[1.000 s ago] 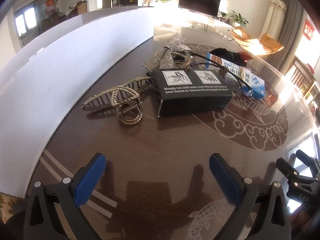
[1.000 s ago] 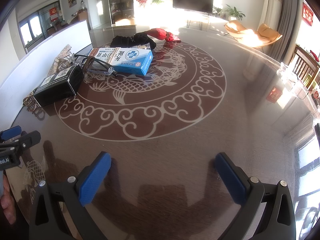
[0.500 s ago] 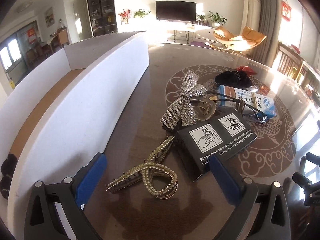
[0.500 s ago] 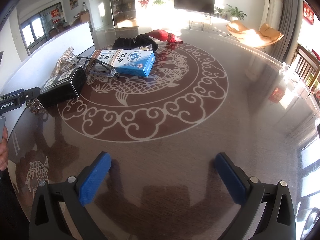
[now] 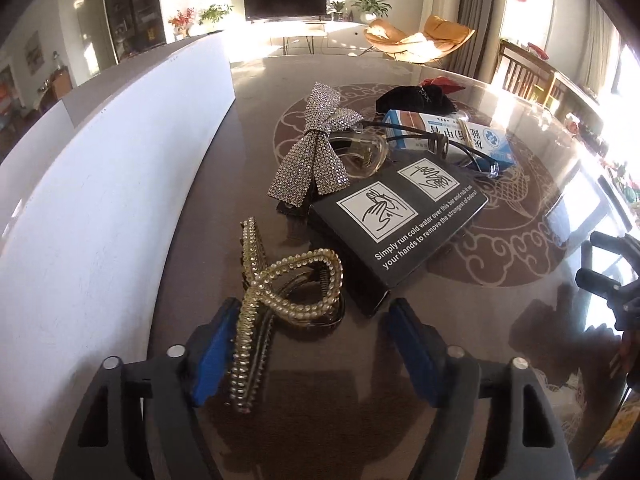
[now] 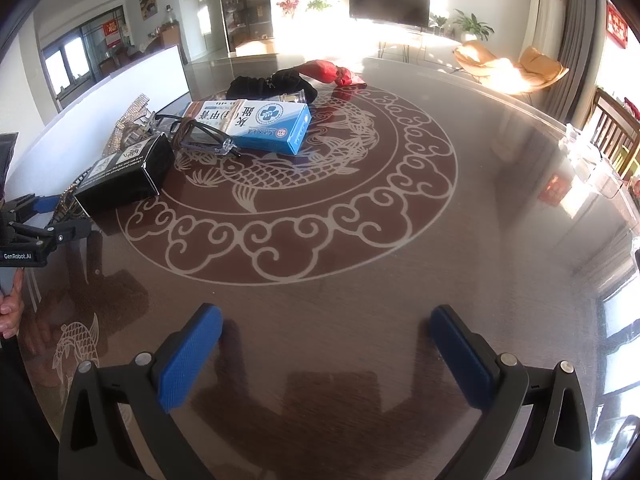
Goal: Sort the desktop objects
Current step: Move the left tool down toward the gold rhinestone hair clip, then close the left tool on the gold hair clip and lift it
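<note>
On the dark glossy table, beside a white box wall, the left gripper is closing around the gold hair claw lying between its jaws — the right gripper hangs wide, holding nothing.

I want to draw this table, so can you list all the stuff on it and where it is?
Hair claw: one, gold, between closing left jaws.
Black box: one, beside claw.
Sparkly bow: one, silver, behind black box.
Glasses: one pair, dark, against blue box.
Blue box: one, mid-table.
Black pouch: one, far side.
Red cloth: one, behind pouch.
White box wall: one, left.
Left gripper: blue pads.
Right gripper: open, empty.
</note>
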{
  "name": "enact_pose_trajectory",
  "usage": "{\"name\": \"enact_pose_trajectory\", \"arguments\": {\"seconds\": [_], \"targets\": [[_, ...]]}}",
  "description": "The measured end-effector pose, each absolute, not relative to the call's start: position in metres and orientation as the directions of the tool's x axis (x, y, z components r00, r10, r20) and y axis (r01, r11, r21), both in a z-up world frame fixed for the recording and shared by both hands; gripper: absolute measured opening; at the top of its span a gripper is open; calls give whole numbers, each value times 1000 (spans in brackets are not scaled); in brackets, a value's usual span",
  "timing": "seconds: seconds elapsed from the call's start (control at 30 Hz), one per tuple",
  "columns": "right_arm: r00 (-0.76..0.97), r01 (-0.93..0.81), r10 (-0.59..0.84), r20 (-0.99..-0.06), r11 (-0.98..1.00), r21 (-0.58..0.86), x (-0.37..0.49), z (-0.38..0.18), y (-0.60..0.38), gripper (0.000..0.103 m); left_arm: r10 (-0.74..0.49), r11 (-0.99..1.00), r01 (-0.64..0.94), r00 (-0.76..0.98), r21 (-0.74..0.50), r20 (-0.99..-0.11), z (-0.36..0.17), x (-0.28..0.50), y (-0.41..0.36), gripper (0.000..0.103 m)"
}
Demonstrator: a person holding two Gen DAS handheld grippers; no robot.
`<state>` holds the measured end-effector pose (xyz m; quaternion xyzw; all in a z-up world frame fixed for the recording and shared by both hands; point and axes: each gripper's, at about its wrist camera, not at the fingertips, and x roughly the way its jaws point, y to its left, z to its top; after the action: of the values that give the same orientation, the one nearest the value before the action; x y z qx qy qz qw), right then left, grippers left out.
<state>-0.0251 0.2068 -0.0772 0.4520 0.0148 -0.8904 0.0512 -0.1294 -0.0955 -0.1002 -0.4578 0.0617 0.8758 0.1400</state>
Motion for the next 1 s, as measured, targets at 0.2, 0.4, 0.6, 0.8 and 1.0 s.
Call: {"name": "enact_pose_trajectory", "arguments": {"seconds": [0.2, 0.4, 0.6, 0.8, 1.0], "targets": [[-588, 105, -88, -804, -994, 32, -25, -77, 208, 103, 196, -971, -219, -520, -92, -832, -95, -123, -104, 41], [-589, 104, -90, -803, -994, 35, -25, -77, 208, 103, 191, -976, -185, -493, -112, -849, -95, -99, -69, 41], [-588, 105, -87, -804, -994, 31, -25, -77, 208, 103, 116, -992, -107, -548, -68, -828, -97, -84, -48, 47], [-584, 95, -61, -810, -995, 6, -26, -78, 206, 103, 44, -997, -79, -539, -1, -841, -104, -87, -49, 86], [-580, 87, -42, -813, -996, -11, -27, -79, 206, 103, 30, -998, -69, -542, 9, -840, -111, -94, -49, 103]]}}
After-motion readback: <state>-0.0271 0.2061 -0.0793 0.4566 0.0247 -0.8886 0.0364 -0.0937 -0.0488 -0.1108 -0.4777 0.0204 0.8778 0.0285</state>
